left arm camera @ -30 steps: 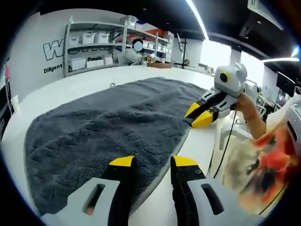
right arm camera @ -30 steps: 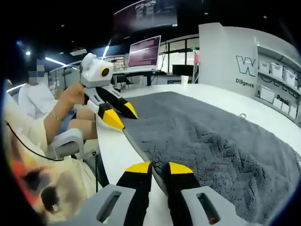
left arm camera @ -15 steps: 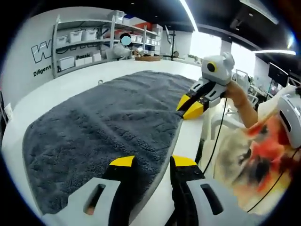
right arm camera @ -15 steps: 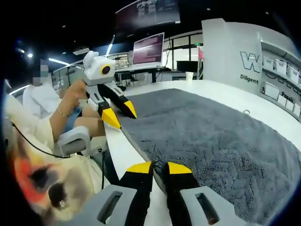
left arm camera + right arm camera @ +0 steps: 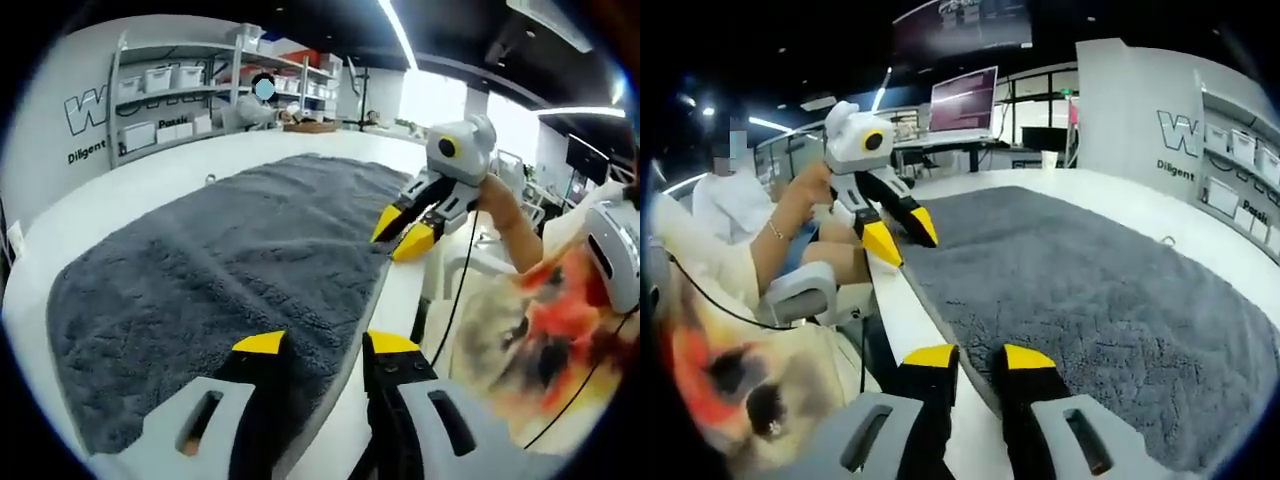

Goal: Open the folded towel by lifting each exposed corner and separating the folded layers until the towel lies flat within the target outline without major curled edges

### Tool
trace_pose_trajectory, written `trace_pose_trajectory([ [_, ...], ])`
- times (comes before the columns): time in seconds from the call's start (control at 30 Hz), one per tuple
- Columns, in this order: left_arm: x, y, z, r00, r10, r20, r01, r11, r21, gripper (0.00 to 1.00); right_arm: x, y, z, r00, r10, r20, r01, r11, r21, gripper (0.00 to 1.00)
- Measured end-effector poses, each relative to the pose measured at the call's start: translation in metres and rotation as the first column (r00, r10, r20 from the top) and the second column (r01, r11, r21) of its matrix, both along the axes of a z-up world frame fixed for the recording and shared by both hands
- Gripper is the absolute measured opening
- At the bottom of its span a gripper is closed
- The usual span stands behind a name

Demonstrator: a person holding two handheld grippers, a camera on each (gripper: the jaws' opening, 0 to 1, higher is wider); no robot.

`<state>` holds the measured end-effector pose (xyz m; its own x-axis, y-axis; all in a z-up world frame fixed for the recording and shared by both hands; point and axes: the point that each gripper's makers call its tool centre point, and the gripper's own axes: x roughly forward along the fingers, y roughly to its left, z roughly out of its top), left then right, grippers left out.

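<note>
- My left gripper (image 5: 322,345): yellow-tipped jaws apart, straddling the near hem of the dark grey plush towel (image 5: 220,260), apparently to pin or release that edge.
- My right gripper (image 5: 978,357): jaws apart over the same hem, further along.
- Towel: spread flat on the white bench (image 5: 130,185), one layer showing, edges uncurled; I see no outline.

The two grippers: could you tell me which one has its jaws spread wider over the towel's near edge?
The left gripper: its jaws stand clearly wider apart around the towel edge than the right gripper's.
</note>
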<state>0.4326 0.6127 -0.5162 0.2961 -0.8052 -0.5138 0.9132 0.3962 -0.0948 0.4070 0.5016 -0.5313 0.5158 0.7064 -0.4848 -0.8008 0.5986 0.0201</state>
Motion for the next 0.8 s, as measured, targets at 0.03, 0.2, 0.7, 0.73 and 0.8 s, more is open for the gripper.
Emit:
trace_pose_trajectory([
  [0.03, 0.000, 0.000, 0.007, 1.000, 0.003, -0.009, -0.003, 0.999, -0.036, 0.34, 0.002, 0.000, 0.002, 1.000, -0.002, 0.014, 0.002, 1.000, -0.002, 0.22],
  [0.2, 0.029, 0.032, 0.023, 0.984, 0.165, 0.075, -0.161, 0.986, -0.048, 0.36, 0.012, -0.010, 0.009, 0.996, -0.047, 0.078, 0.049, 0.998, -0.031, 0.44],
  [0.7, 0.057, 0.095, 0.016, 0.956, 0.283, 0.076, -0.281, 0.959, -0.041, 0.84, 0.032, -0.057, 0.011, 0.976, -0.211, 0.052, 0.212, 0.977, -0.009, 0.85],
  [0.73, 0.058, 0.094, 0.013, 0.958, 0.279, 0.071, -0.277, 0.960, -0.036, 0.84, 0.033, -0.060, 0.010, 0.974, -0.222, 0.052, 0.223, 0.975, -0.014, 0.88],
  [0.8, 0.059, 0.093, 0.005, 0.959, 0.277, 0.057, -0.276, 0.961, -0.019, 0.84, 0.033, -0.068, 0.009, 0.970, -0.238, 0.048, 0.240, 0.971, -0.026, 0.94],
])
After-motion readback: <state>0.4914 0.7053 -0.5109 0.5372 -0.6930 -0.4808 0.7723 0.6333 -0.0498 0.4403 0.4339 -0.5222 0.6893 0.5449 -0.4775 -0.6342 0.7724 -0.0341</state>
